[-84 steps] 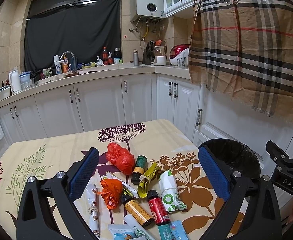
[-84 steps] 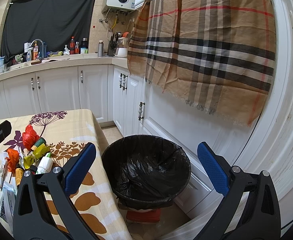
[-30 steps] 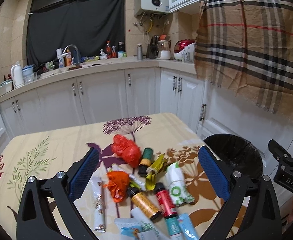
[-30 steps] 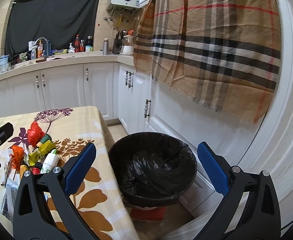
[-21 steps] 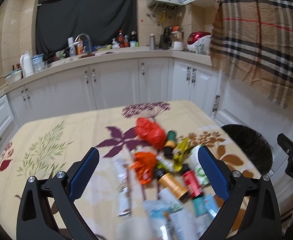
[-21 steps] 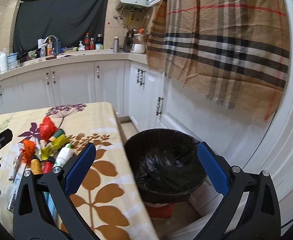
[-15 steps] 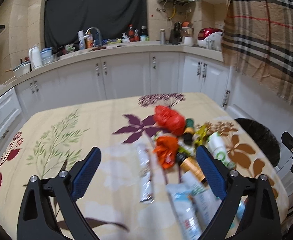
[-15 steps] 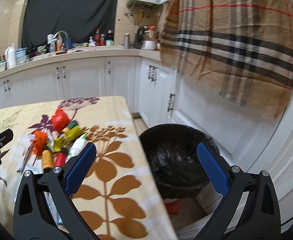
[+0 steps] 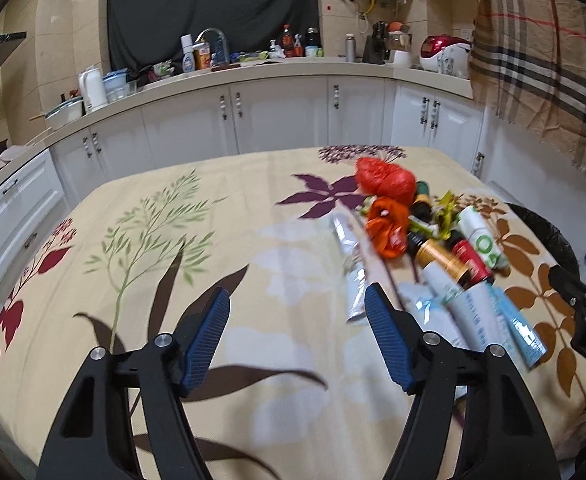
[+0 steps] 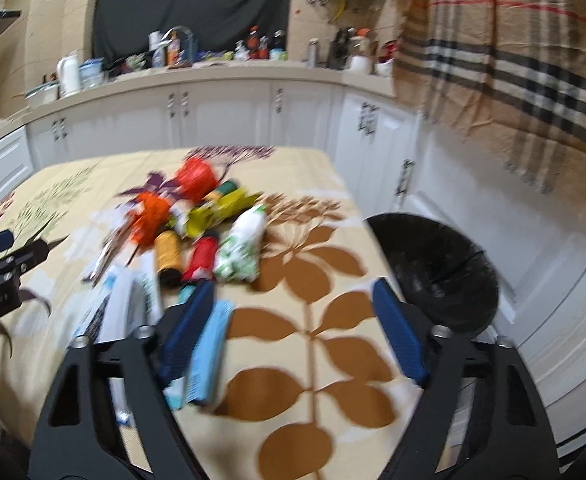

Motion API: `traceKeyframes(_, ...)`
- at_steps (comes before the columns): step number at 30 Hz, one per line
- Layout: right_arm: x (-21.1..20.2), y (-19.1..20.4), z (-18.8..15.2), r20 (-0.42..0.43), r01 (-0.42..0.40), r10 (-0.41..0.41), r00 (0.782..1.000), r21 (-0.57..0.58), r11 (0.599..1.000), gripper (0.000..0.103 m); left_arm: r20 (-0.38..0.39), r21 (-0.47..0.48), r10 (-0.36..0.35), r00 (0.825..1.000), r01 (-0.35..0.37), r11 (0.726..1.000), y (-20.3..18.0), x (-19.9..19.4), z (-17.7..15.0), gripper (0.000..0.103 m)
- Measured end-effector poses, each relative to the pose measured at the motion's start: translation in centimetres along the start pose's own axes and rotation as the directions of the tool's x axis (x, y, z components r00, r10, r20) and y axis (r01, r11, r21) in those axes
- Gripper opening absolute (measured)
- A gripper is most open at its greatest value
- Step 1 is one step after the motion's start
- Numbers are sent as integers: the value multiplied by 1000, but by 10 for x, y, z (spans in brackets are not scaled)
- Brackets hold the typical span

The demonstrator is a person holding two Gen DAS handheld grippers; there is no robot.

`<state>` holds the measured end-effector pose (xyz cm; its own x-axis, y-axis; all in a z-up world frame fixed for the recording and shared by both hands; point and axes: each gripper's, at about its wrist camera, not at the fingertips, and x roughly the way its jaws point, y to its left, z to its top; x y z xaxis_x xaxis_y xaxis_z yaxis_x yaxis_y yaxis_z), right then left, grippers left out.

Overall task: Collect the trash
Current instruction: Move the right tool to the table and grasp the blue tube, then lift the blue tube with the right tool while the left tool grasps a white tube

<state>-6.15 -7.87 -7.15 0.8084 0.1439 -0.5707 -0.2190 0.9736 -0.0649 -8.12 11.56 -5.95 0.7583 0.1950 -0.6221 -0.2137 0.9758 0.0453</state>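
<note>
Gaping black-lined trash bin (image 10: 437,264) beside table (image 10: 293,320), contents indiscernible, litter pile (image 10: 197,224) tabletop

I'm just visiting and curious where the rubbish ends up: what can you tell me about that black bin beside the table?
The round bin lined with a crinkled black plastic bag stands on the floor at the right edge of the floral-clothed table, in front of white cabinet doors. Its mouth is open, and the part of the inside in view looks empty. Nothing on the table touches it.
</note>
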Motion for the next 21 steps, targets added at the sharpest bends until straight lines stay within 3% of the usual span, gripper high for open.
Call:
traceKeyframes(11,14,26,-24,-96,-76,71,993,-52,996,38,-39,-40,8,999,-10,999,19,-2,-21,68)
traceKeyframes(13,17,28,-27,-117,-90,83,990,-57,994,22,-41,-41,-1,999,-1,999,18,-4,-23,68)
traceKeyframes(21,17,23,-31,-127,-98,92,988,-46,994,15,-40,-37,-53,998,51,998,6,-8,-23,68)
